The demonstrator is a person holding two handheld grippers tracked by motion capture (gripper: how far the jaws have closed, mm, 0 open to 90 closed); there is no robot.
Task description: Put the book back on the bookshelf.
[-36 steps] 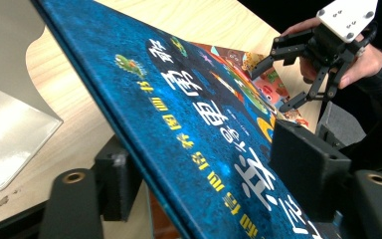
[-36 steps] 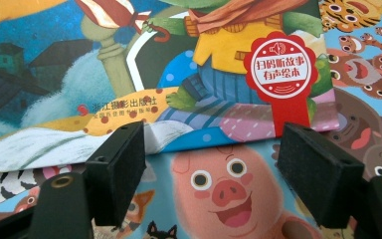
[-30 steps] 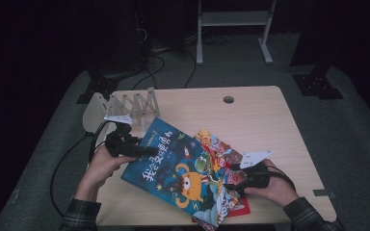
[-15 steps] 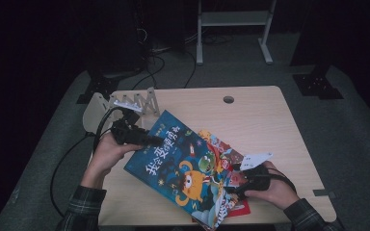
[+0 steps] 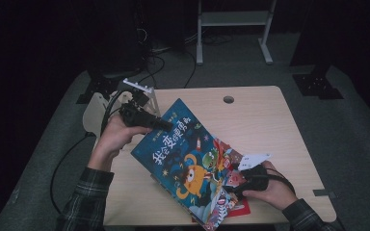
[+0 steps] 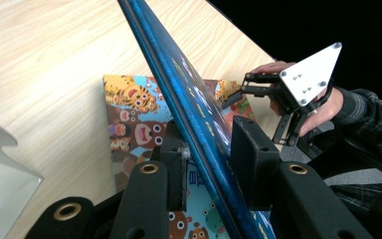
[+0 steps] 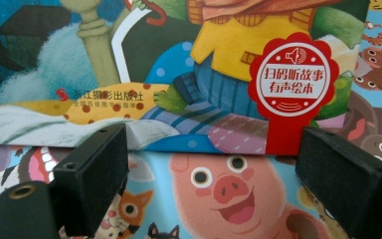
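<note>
On the pale wooden table (image 5: 265, 120), left gripper (image 5: 161, 126) has just been closing its jaws on the raised edge of a dark-blue picture book (image 5: 183, 161) (tilted over others). Right gripper (image 5: 231, 185) spreads wide, gripping nothing.

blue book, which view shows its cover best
The high view: the blue book shows its whole cover, tilted up by the left gripper. The left gripper view sees it edge-on; in the right gripper view I cannot pick it out.
</note>
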